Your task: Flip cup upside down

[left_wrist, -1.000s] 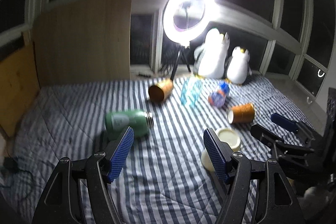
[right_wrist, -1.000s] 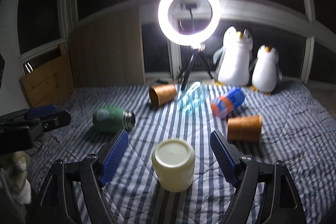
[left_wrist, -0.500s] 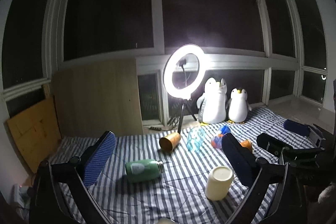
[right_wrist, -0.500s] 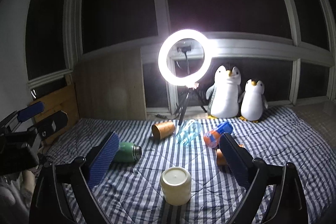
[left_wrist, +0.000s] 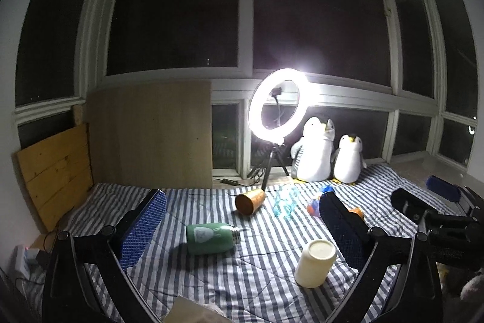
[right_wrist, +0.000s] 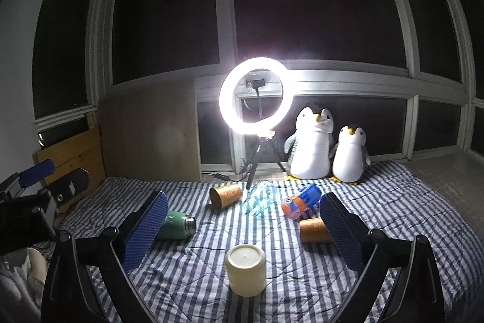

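A cream cup (right_wrist: 245,269) stands upside down on the striped blanket, base up; it also shows in the left wrist view (left_wrist: 315,262). My right gripper (right_wrist: 243,227) is open and empty, held back from the cup and above it. My left gripper (left_wrist: 242,226) is open and empty, to the left of the cup and apart from it. The right gripper shows in the left wrist view at the right edge (left_wrist: 429,208).
A green bottle (right_wrist: 175,225) lies left of the cup. Two orange cups (right_wrist: 226,194) (right_wrist: 314,229), a clear bottle (right_wrist: 259,197) and a blue-orange bottle (right_wrist: 301,201) lie behind. A ring light (right_wrist: 255,95) and two plush penguins (right_wrist: 313,146) stand at the window.
Both grippers have drawn back and tilted up from the blanket, so the cup looks smaller and lower in both views. Both stay open. The cup has not moved.
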Motion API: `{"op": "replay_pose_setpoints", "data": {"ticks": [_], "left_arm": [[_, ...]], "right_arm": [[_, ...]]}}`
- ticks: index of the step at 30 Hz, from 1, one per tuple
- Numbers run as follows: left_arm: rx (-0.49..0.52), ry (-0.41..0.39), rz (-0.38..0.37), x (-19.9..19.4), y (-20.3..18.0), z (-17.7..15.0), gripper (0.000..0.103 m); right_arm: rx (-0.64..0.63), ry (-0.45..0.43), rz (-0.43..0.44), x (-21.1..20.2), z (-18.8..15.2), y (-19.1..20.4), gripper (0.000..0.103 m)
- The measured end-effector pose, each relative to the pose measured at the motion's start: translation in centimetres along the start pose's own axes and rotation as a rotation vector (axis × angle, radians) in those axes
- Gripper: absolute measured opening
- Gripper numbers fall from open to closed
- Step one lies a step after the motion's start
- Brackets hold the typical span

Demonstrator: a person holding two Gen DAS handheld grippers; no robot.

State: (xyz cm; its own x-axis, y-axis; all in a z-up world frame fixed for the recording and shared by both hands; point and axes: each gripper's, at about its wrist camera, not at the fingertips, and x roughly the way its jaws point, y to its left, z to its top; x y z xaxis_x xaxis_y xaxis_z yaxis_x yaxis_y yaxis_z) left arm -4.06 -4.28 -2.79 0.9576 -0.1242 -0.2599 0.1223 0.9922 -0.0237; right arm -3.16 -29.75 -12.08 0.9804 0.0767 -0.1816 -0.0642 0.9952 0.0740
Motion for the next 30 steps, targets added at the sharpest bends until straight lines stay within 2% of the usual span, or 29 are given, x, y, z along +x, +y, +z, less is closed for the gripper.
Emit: {"op": "replay_pose_setpoints", "data": {"ticks": [8, 14, 30], "left_arm": [[-0.003, -0.024, 0.023, -1.1, 0.7, 0.1, 0.103], [0.0, -0.048, 0.029, -2.2, 0.3, 0.3, 0.103], [-0.004, -0.052, 0.026, -2.7, 0.2, 0.1, 0.103]], "right_arm": [[0.001, -0.041, -0.056, -1.5, 0.3, -0.4, 0.1], [-0.013, -0.108, -0.1, -3.2, 0.4, -0.3, 0.101], [-0.009, -0.131, -0.105, -4.0, 0.5, -0.5, 0.102]]}}
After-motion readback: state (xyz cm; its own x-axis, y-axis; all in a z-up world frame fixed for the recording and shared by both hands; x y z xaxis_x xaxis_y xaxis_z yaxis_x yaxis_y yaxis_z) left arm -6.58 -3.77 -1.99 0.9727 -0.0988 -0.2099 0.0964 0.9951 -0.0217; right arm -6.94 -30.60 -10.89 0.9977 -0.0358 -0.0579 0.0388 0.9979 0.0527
